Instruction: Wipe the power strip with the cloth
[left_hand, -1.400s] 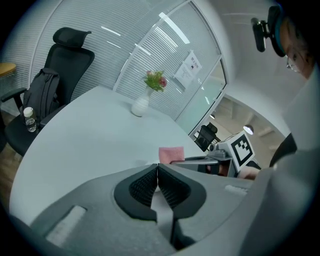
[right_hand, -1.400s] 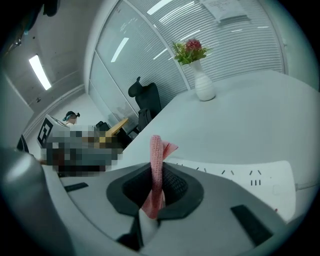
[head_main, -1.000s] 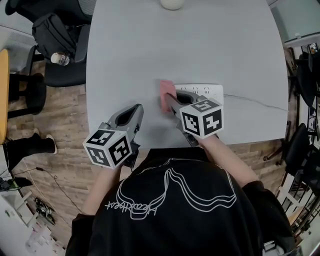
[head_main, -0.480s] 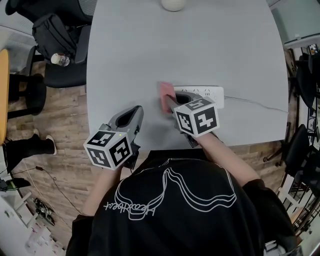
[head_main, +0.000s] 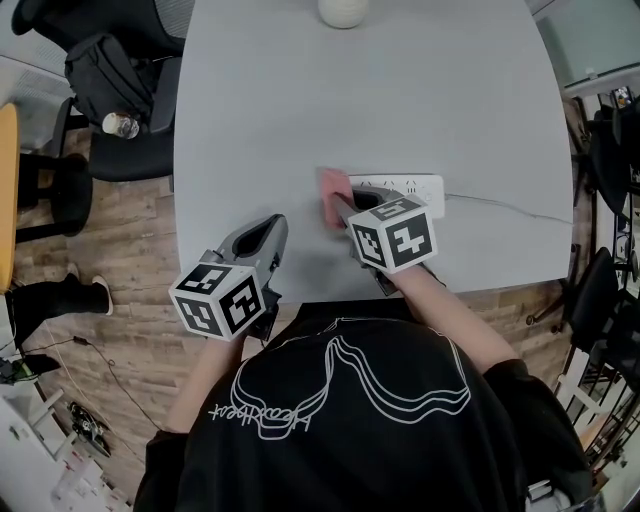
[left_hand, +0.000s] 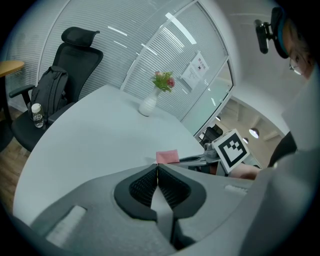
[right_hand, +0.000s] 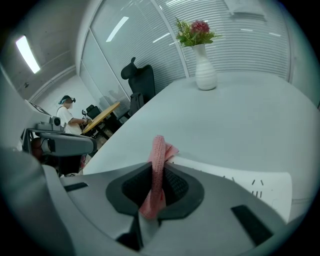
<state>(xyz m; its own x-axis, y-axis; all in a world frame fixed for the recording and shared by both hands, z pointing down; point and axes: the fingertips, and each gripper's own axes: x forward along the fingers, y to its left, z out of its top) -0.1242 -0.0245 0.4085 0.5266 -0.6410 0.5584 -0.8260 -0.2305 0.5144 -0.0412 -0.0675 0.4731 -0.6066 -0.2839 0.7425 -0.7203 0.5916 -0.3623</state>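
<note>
A white power strip (head_main: 412, 186) lies flat on the grey table (head_main: 300, 110), its cord (head_main: 510, 207) trailing right. My right gripper (head_main: 342, 205) is shut on a pink cloth (head_main: 334, 189) that rests at the strip's left end. In the right gripper view the pink cloth (right_hand: 157, 170) stands pinched between the jaws, with the power strip (right_hand: 240, 180) just beyond to the right. My left gripper (head_main: 272, 232) is shut and holds nothing, near the table's front edge, left of the cloth. The left gripper view shows the pink cloth (left_hand: 167, 157) and the right gripper's marker cube (left_hand: 230, 149).
A white vase (head_main: 343, 10) with flowers (right_hand: 195, 30) stands at the table's far edge. A black office chair with a backpack (head_main: 105, 70) and a bottle (head_main: 120, 122) stands left of the table. More chairs crowd the right side (head_main: 605, 150).
The right gripper with the cloth has stayed almost in place at the strip's left end, its cube shifting slightly left. The left gripper has not moved.
</note>
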